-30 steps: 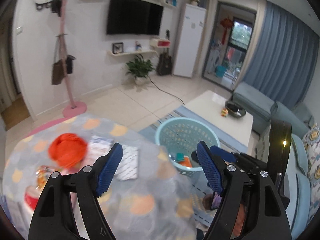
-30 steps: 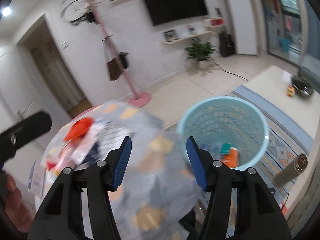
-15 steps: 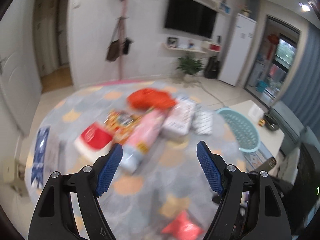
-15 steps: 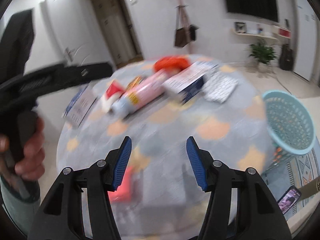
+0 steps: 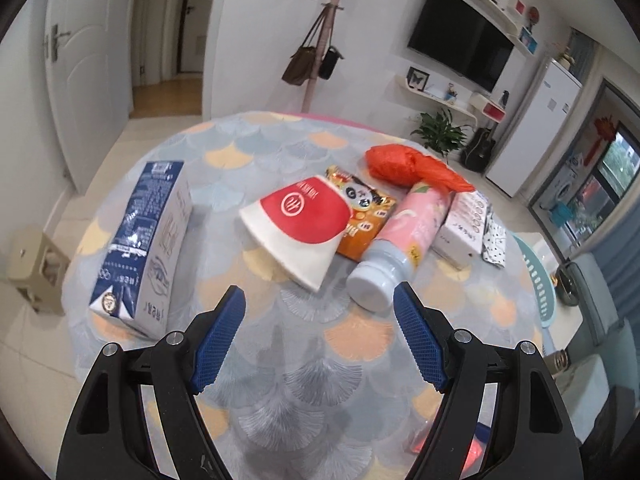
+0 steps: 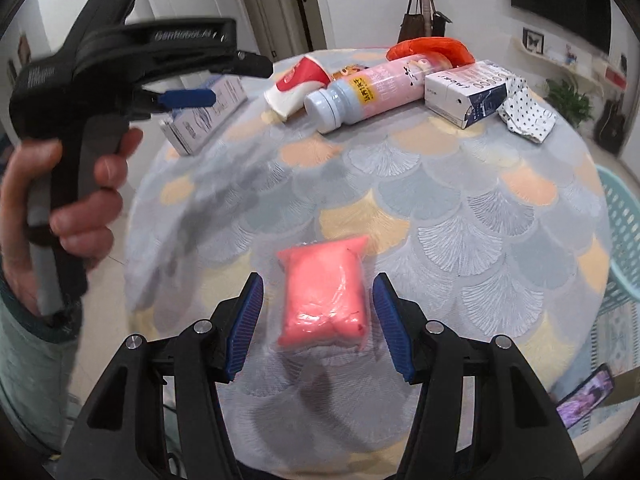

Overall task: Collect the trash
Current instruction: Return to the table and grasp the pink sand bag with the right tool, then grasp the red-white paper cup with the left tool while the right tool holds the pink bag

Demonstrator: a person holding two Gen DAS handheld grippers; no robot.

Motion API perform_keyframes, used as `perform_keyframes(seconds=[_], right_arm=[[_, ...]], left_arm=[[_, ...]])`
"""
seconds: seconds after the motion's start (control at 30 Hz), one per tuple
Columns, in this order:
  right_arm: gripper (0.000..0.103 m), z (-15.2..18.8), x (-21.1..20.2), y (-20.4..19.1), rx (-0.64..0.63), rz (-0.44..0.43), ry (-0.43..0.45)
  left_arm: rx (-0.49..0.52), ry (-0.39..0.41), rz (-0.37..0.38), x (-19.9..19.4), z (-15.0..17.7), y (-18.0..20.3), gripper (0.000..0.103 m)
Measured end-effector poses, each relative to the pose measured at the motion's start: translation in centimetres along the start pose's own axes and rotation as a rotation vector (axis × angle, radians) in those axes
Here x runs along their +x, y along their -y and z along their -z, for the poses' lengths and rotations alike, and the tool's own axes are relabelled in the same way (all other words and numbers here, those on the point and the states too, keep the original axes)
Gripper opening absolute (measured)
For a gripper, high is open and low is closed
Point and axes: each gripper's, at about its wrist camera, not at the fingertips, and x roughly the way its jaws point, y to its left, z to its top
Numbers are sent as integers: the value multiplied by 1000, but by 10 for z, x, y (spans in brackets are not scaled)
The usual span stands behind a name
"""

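Between the fingers of my right gripper (image 6: 318, 320), at the lower centre of the right wrist view, lies a pink plastic pouch (image 6: 325, 292) on the counter (image 6: 460, 200). The jaws stand about half open on either side of it and have just been closing a little, but the blue pads do not press on it yet, so I hold nothing there. My left gripper (image 5: 320, 336) is wide open and empty, and it hovers over a bare part of the cloth. Above it in the frame I see a flattened red and white paper cup (image 5: 302, 226) and a pink bottle (image 5: 400, 248) lying on its side.

For a good grip, I think I should go lower first, until the pads are beside the middle of the pouch, and then close slowly. The pouch looks soft and smooth, so it may slip or fold if I pinch only its top. I should also take care not to catch the tablecloth.

At the right edge of the same view stands the light blue basket (image 6: 622, 248), beside the counter, where I judge the trash must go. The other pieces, a blue and white carton (image 5: 144, 244), a small white box (image 6: 464, 92) and an orange plastic bag (image 5: 408, 168), wait further up.
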Motion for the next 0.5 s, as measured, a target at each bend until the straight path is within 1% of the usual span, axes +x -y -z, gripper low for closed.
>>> perform_keyframes(seconds=[0.03,0.07,0.17,0.3,0.37,0.47,0.5], right_arm=[[47,0,1,0,-11,19,2],[36,1,2,0,-21,37,4],[36,-1,3,4,-15,63,23],[36,-6,1,22,16,84,38],[36,-8,0,32,33,97,40],[36,-9,-1,44,59,99,38],[36,-9,0,48,69,98,35]], left_arm=[[-5,-4,0,2,-1,-1,75],[-12,-7,4,4,-2,-2,75],[-31,-12,12,13,-9,-4,75],[-54,-25,-1,31,-24,-6,75],[-52,-26,-42,40,-31,-7,75],[-6,19,-110,48,-44,-3,75],[7,32,-126,51,-50,-4,77]])
